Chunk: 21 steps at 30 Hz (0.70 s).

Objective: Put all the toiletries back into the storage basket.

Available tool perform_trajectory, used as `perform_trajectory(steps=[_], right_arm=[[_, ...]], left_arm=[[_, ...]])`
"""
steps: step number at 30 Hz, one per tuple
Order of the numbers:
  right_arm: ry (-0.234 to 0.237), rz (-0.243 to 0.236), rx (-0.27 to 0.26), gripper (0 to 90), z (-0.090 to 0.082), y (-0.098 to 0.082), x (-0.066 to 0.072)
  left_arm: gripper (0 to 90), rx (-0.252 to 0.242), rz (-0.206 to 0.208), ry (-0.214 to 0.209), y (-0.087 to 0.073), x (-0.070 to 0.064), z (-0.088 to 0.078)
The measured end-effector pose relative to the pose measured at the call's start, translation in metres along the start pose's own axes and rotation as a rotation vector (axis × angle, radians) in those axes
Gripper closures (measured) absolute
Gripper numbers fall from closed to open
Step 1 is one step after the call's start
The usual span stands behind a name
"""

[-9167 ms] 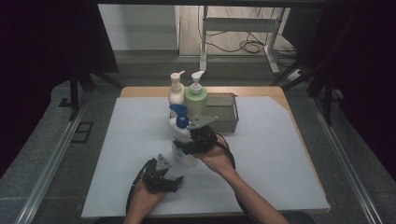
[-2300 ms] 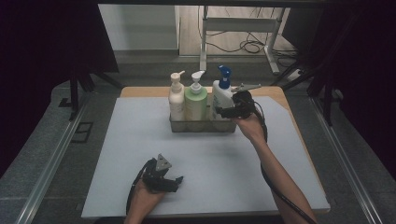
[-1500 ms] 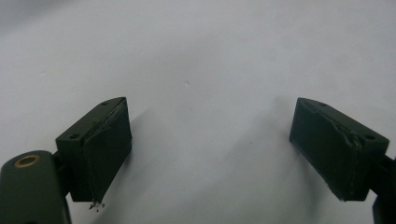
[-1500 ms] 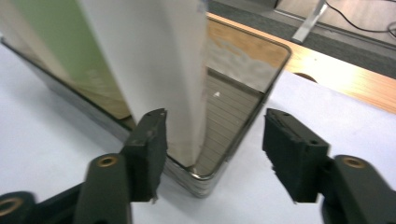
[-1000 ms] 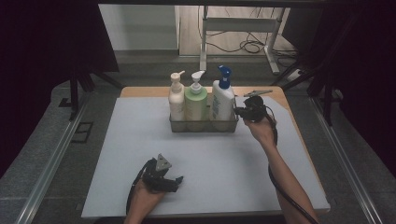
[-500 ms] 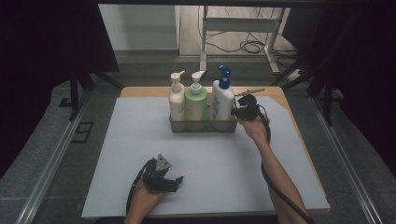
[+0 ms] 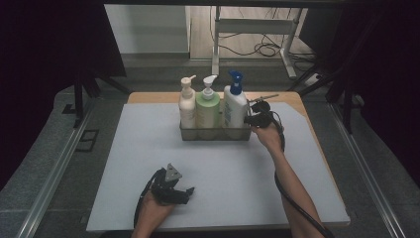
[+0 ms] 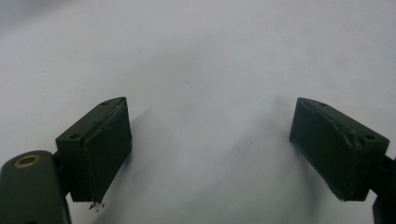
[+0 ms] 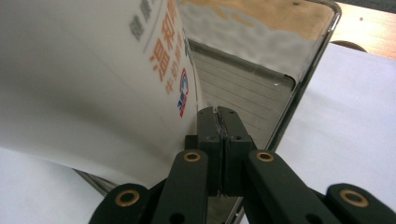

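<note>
A: Bottle w/ blue trigger head (image 7: 235, 101) – where?
B: Upright in the metal caddy (image 7: 215, 133), right-end slot, beside the green pump bottle (image 7: 208, 106).
A: Looks?
B: White body, orange/blue print on label. Its wall sits close to the caddy's end wall.

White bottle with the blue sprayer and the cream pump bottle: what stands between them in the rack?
The green pump bottle stands between them, all three upright in the metal rack, as the high view shows.
</note>
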State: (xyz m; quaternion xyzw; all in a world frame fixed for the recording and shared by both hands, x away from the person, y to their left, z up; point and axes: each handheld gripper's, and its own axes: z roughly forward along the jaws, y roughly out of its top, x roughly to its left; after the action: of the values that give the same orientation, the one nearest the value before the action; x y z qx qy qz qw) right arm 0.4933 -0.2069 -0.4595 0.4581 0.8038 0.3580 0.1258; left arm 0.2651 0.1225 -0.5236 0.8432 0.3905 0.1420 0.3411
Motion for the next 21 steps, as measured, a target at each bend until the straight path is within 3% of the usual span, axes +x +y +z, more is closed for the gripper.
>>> perform_trajectory(steps=[21], right_arm=[[0.023,-0.037,0.029,87.2,0.009,0.002,0.016]], left_arm=[[12.6,0.0,0.001,0.0,0.0,0.0,0.0]])
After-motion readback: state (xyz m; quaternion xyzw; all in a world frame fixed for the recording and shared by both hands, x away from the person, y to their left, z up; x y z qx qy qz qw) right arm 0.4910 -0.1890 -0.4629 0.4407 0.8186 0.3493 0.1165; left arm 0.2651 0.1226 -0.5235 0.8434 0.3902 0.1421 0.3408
